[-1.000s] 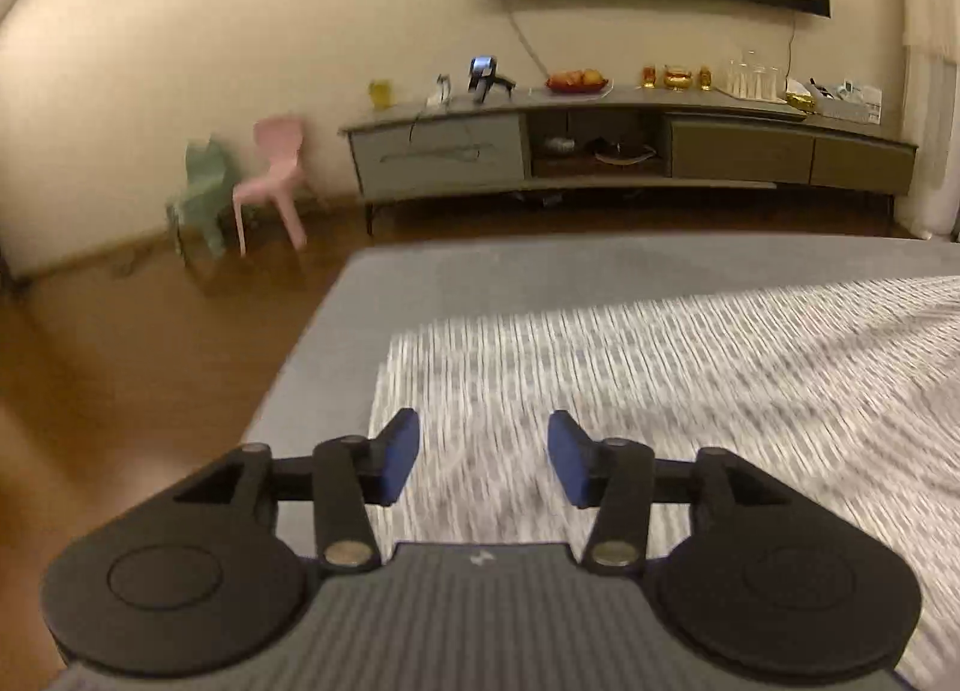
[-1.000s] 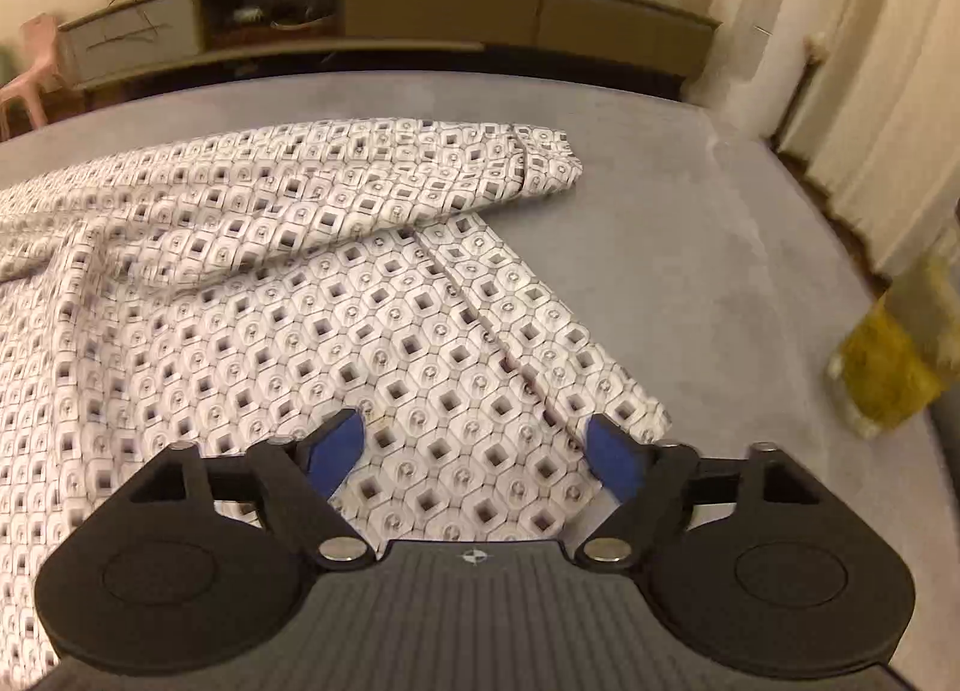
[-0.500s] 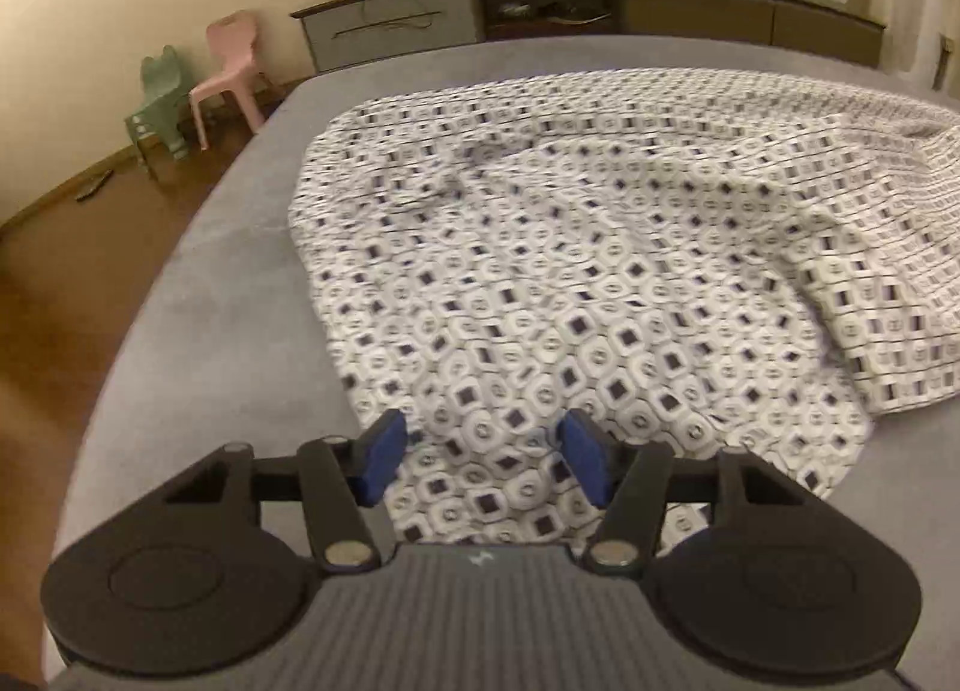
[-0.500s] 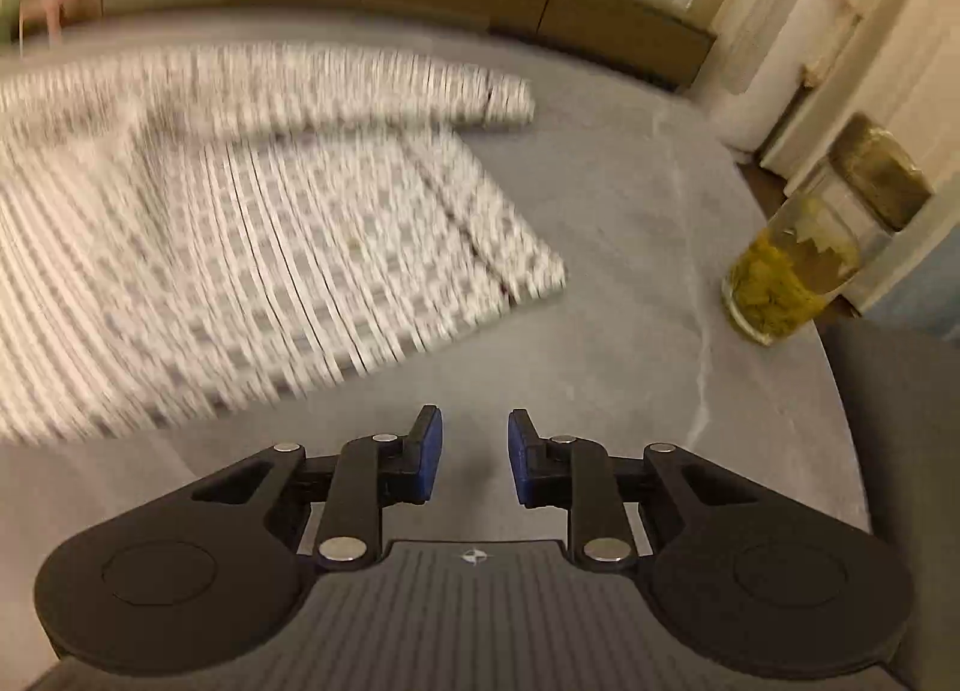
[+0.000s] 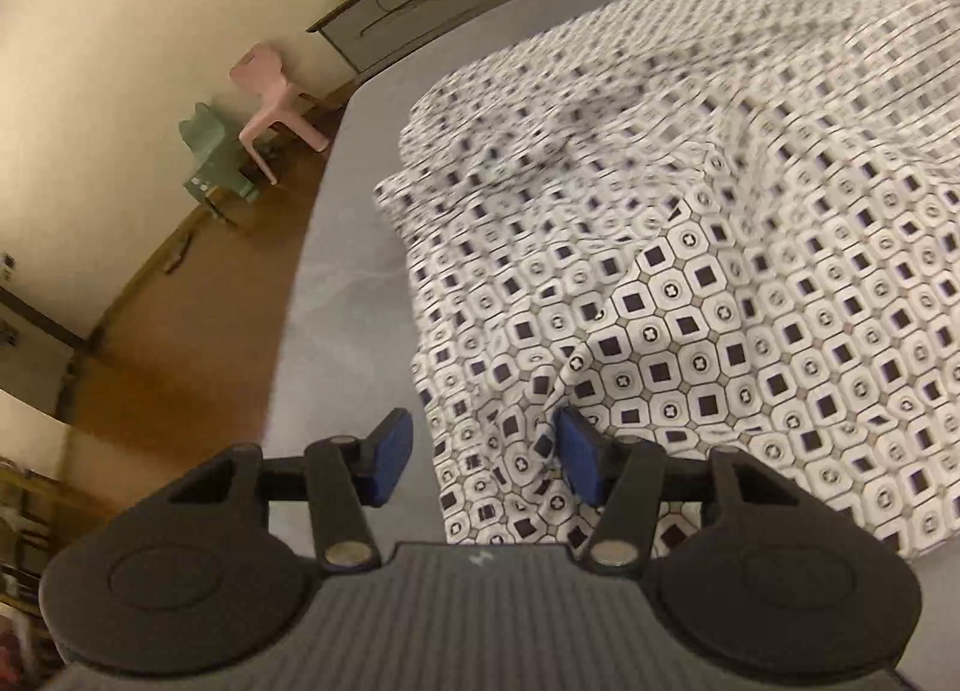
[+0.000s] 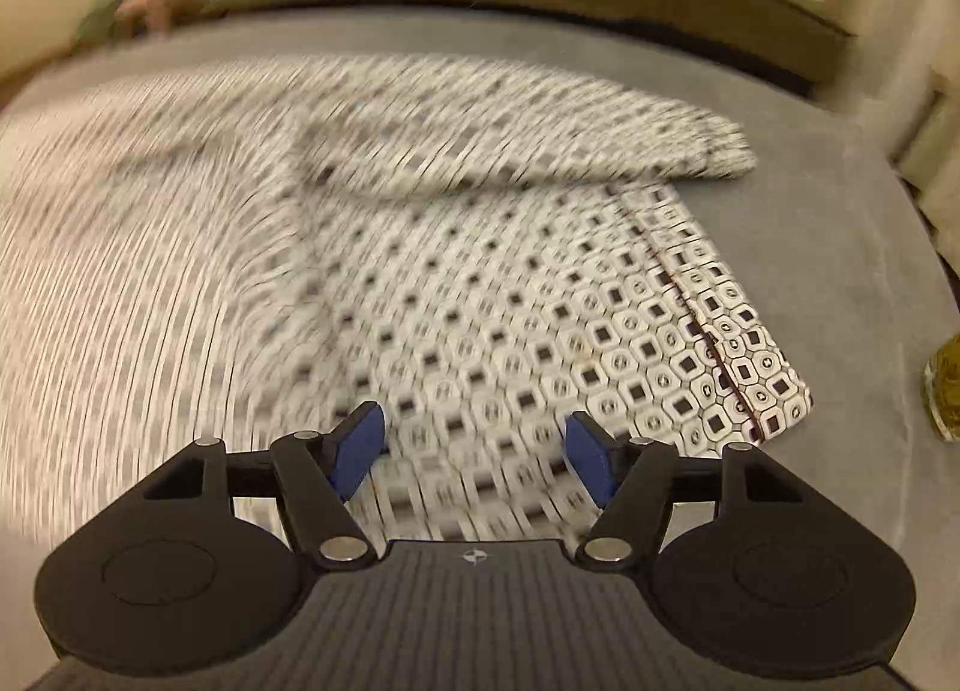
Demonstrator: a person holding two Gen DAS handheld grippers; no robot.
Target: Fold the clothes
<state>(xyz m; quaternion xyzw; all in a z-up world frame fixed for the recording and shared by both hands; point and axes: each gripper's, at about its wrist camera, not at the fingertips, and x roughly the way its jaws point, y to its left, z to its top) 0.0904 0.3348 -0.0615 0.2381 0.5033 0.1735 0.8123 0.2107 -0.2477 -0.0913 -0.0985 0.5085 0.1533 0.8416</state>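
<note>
- On the grey bed (image 5: 354, 199), the patterned shirt (image 5: 720, 283) lies spread out and rumpled.
- Left view only: the left hand-held gripper (image 5: 483, 460), jaws apart, straddles the shirt's near edge; a pink chair (image 5: 273, 90) stands beyond.
- Right view only: the right hand-held gripper (image 6: 474, 451), jaws wide apart over the cloth, and a sleeve (image 6: 678, 144) across the top.

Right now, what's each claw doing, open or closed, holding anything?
Left claw: open over the shirt edge, holding nothing.
Right claw: open above the shirt, holding nothing.
</note>
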